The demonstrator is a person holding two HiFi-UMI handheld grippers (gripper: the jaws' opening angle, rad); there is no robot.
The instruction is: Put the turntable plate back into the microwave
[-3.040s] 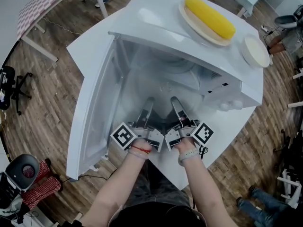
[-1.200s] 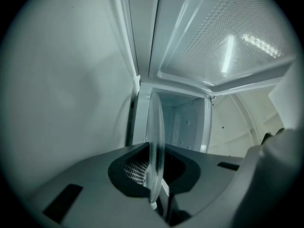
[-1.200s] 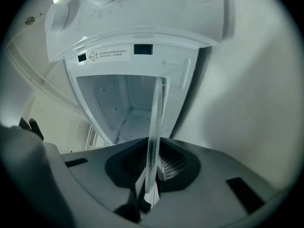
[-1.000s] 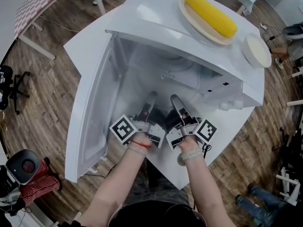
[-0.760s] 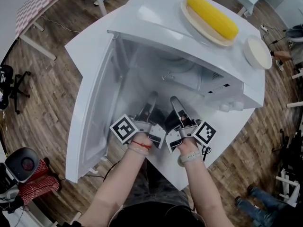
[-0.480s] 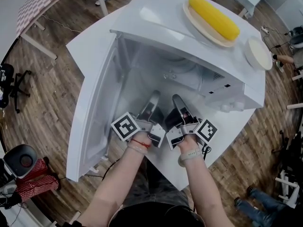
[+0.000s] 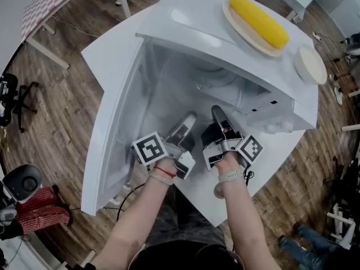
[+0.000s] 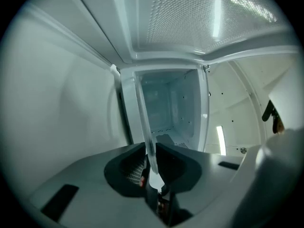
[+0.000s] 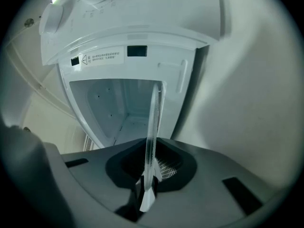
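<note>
Because the microwave (image 7: 185,21) is the big fixed thing here, a glossy white box on the white bench (image 7: 107,52) with its door (image 7: 115,128) swung wide to my left, I bring everything to its open mouth. The cavity inside is smooth, pale and bare, with the floor waiting for its plate. The turntable plate (image 8: 144,118) is clear glass, round and thin, so from above it is little more than a haze reaching from my grippers into the opening. Seen along my fingers, it is a bright, narrow rim edge. I hold it from the near side with both tools because it is wide, slick and brittle, and two grips side by side should keep it from tipping as it goes in. My left gripper (image 7: 187,122) has its dark, ribbed fingers (image 8: 178,163) closed tight on the rim, and my right gripper (image 7: 218,114) pinches the same rim just beside it, its fingers (image 9: 178,167) pressed onto the glass. I judge the plate is not yet seated. On the oven's roof, well clear of my work, a yellow corn cob (image 7: 260,21) lies on a shallow dish (image 7: 239,27), with a small white bowl (image 7: 311,63) nearby.
</note>
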